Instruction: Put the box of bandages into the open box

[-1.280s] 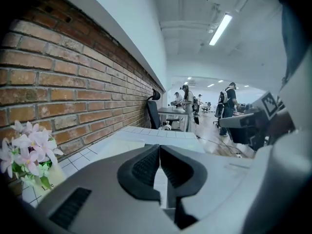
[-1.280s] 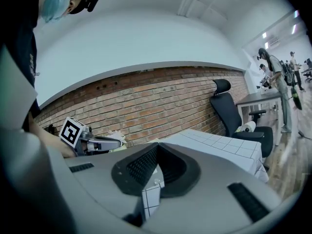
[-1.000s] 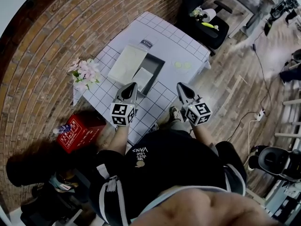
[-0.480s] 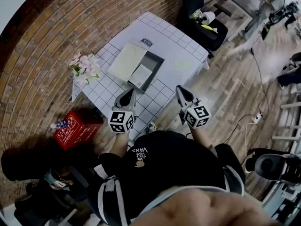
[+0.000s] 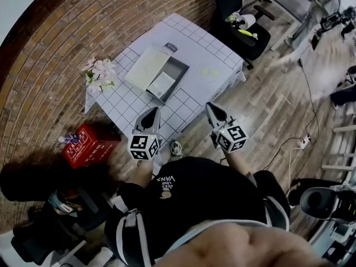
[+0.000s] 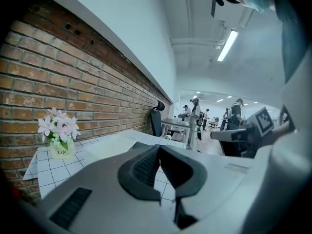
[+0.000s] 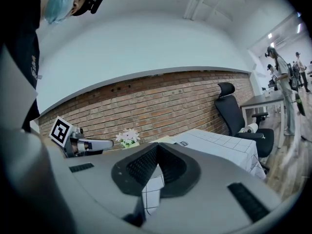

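On the checked table [image 5: 192, 49] stands a dark open box [image 5: 177, 71] with its pale lid [image 5: 146, 65] folded out to the left. A flat white box of bandages [image 5: 162, 85] lies inside it. Both grippers hang off the table's near edge, above the floor. My left gripper [image 5: 154, 111] is shut and empty; its jaws meet tip to tip in the left gripper view [image 6: 159, 147]. My right gripper [image 5: 210, 107] is also shut with nothing in it, its jaws meeting the same way in the right gripper view [image 7: 157, 147].
A pot of pink flowers [image 5: 99, 74] stands at the table's left corner. Two pale green discs [image 5: 209, 72] and a small dark card [image 5: 171, 47] lie on the cloth. A red crate [image 5: 89, 145] sits on the floor at left, a black office chair [image 5: 245, 29] behind the table.
Both grippers have drawn back from the table toward the person, from over its near part to off its edge. The white box stays inside the open box.
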Tool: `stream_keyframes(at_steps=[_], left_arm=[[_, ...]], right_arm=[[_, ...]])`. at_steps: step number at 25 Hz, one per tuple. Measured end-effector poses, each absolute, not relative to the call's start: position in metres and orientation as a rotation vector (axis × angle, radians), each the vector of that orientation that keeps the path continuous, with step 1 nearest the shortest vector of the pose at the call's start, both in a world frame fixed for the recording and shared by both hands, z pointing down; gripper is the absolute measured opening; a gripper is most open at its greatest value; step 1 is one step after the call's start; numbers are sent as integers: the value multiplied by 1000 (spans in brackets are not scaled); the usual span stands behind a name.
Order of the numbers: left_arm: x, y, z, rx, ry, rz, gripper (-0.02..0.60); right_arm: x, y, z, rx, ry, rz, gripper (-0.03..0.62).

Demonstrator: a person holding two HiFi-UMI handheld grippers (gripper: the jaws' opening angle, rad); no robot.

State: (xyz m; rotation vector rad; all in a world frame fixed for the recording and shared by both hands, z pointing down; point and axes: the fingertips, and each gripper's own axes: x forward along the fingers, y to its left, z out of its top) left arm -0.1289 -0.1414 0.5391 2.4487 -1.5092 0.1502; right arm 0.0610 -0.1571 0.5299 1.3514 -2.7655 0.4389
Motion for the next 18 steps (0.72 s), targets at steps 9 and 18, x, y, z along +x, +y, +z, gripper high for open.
stream_keyframes(at_steps=[9, 18], left_arm=[[-98, -98, 539, 2431, -1535, 150, 12], [-79, -53, 545, 2400, -1568, 155, 12]], right_arm=[[85, -119, 534, 1279, -2778, 441, -3], [92, -86, 543, 1180, -2804, 458, -3]])
